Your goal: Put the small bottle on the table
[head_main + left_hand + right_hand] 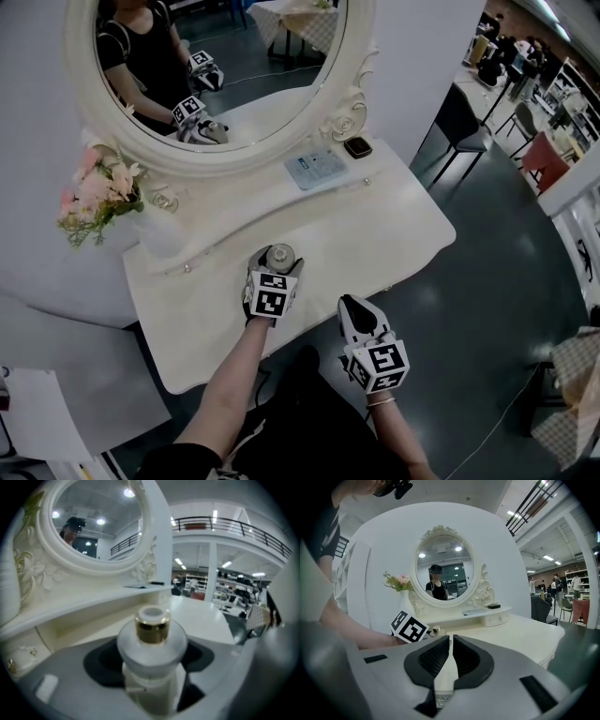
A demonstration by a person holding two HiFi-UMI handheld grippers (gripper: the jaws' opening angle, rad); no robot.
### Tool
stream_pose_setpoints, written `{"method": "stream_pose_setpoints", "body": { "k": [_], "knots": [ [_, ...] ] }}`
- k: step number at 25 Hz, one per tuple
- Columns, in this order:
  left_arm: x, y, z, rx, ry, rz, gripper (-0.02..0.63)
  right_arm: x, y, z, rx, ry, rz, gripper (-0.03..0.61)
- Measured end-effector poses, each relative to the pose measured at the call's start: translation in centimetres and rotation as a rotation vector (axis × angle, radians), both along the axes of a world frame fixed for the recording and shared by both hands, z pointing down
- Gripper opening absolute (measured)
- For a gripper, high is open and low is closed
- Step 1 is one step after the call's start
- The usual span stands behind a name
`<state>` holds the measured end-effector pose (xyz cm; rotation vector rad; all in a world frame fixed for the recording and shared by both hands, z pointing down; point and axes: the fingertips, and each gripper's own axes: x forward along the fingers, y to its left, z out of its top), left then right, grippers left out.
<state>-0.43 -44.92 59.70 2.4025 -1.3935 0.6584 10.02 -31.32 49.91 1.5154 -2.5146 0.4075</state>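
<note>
Left tool [272,270]: gripping the bottle [280,253] by its body, one jaw on each side, over the middle of the surface [394,225].
Bottle: standing upright between the left jaws, its white frosted body and gold collar showing in the left gripper view [152,641]; whether its base is touching the surface cannot be told.
Right tool [352,307]: hanging just off the near edge of the surface, beside the left tool and apart from it.
Right jaws: sitting narrow, nearly together, with nothing between them in the right gripper view [451,641].
Surface: white dressing table with a curved front edge, lying bare around the bottle.
Mirror [216,66]: standing at the back in an oval white frame, reflecting the person and both tools.
Flowers [94,195]: standing in a white vase at the back left, well apart from the bottle.
Shelf under the mirror: carrying a pale flat pad [316,168] and a small dark box [357,146], side by side.
</note>
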Motion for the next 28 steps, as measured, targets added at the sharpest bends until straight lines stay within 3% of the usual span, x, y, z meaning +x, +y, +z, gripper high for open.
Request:
{"method": "stream_pose_setpoints", "body": {
  "k": [9, 18, 28],
  "knots": [
    [0.4, -0.9, 0.1, 0.022, -0.036, -0.002, 0.337, 0.5, -0.3, 0.2, -0.002, 0.001, -0.008, 0.006],
    [0.5, -1.0, 0.2, -0.014, -0.051, 0.012, 0.342, 0.1, 0.6, 0.0, -0.001, -0.005, -0.020, 0.006],
    [0.0, 0.1, -1.6, 0.023, -0.006, -0.014, 0.367, 0.0, 1.9, -0.4, 0.012, -0.008, -0.014, 0.006]
  ]
}}
